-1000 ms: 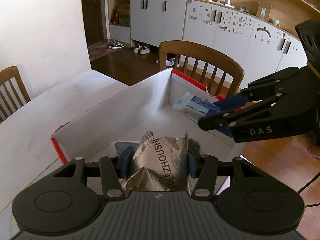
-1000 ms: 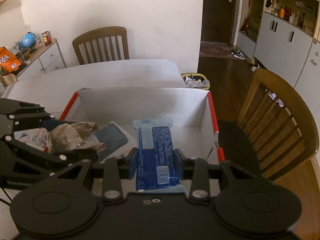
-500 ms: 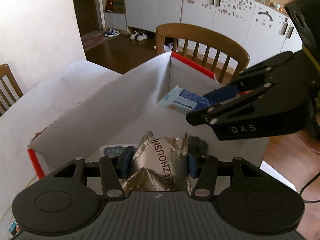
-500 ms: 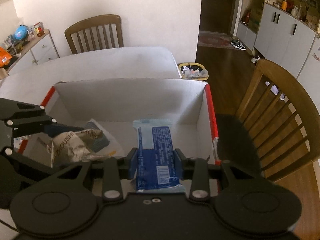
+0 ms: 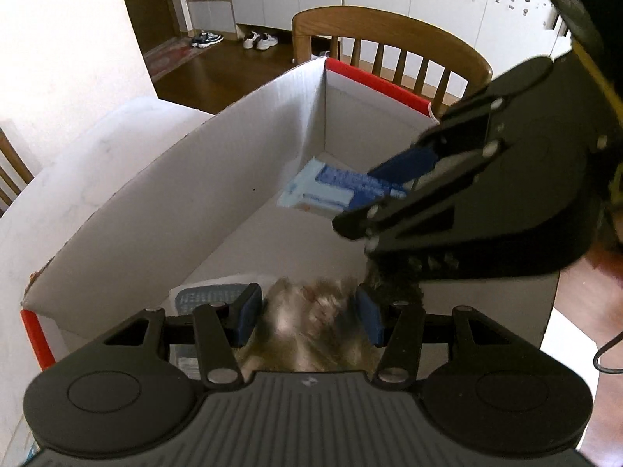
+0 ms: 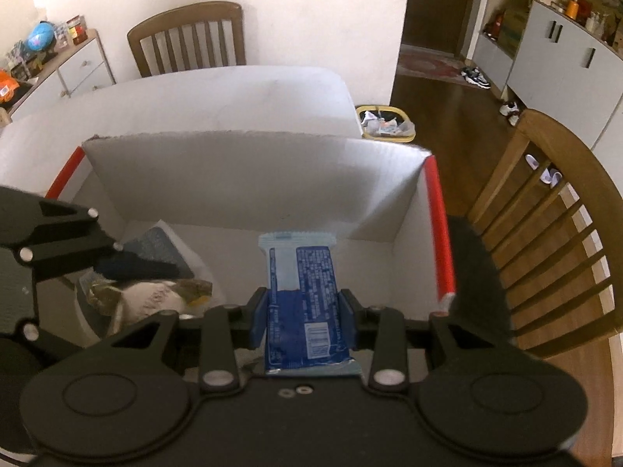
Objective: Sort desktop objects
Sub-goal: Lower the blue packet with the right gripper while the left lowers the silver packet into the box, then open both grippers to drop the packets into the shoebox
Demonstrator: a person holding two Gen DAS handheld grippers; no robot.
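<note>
Packet [image 6: 301, 292], blue and pale-blue foil wrapper with white print and a barcode panel, flat and rectangular, clamped between the blue pads of the right hand-held gripper [image 6: 303, 311], held over the interior of the cardboard box [image 6: 249, 179] toward its 3 o'clock wall; seen from the left wrist view it sits at the far corner, about 1 o'clock. Pouch [image 5: 311, 323], crumpled silver-gold foil, motion-blurred in the left wrist view, lying between the pads of the left hand-held gripper [image 5: 309, 317]; whether the pads press it or stand just clear cannot be told. Box: white inside, red-taped edges, open top, resting on the white surface [image 6: 194, 97]. Contents on the box floor: a white-edged pack [image 5: 212, 297] with a blue-grey patterned face, at 9 o'clock of the pouch in the right wrist view, partly under the left hand-held gripper. Wooden chair [image 6: 553, 241] stands just beyond the box's 3 o'clock side.
</note>
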